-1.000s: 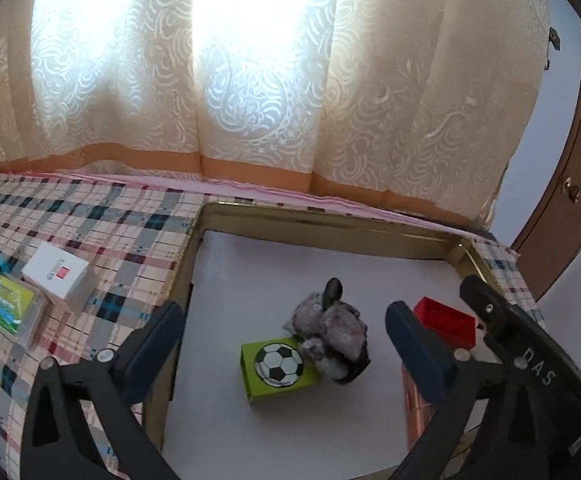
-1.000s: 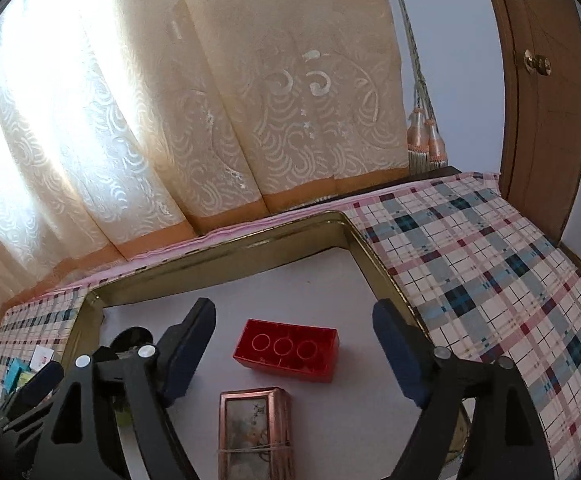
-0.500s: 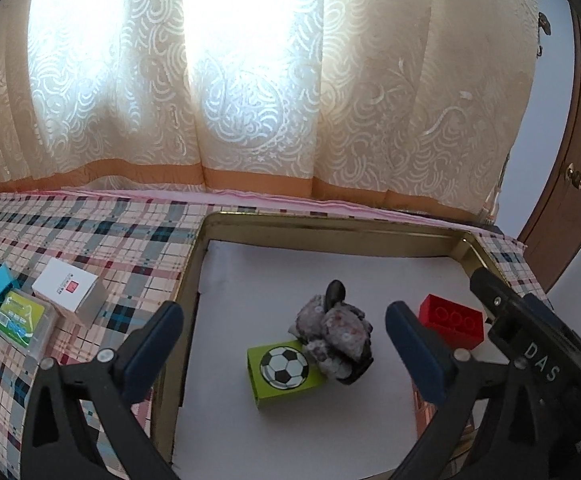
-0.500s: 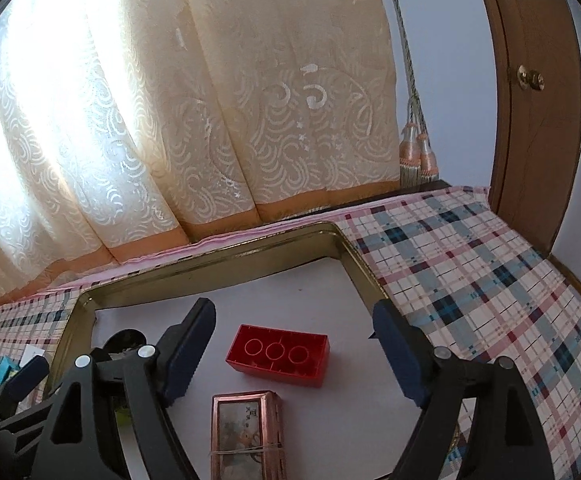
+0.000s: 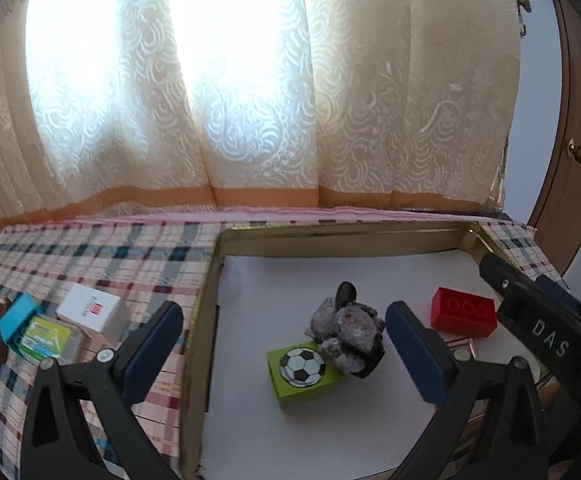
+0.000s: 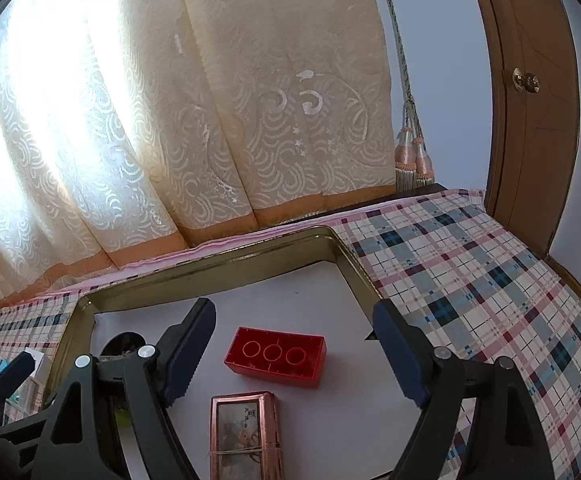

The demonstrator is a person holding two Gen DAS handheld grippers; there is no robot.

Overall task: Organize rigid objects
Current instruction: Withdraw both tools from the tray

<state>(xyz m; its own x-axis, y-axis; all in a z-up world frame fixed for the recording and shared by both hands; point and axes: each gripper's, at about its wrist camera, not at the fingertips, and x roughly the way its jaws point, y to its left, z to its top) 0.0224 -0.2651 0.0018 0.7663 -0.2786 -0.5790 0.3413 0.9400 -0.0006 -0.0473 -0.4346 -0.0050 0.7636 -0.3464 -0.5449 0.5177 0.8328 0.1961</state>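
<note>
One copper box (image 6: 245, 432), bottom cut off

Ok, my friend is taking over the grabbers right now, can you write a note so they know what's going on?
Left gripper: open, holding nothing, hovering over the tray.
Right gripper: open, holding nothing, hovering over the tray too.
In the tray: red brick, copper-framed box, green soccer-ball block with a grey plush toy against it.
Outside, on the plaid cloth to the left: white box, blue box, green packet.
Done: four things sit in the tray.
Left: probably the ones on the cloth; nothing is gripped yet.
</note>
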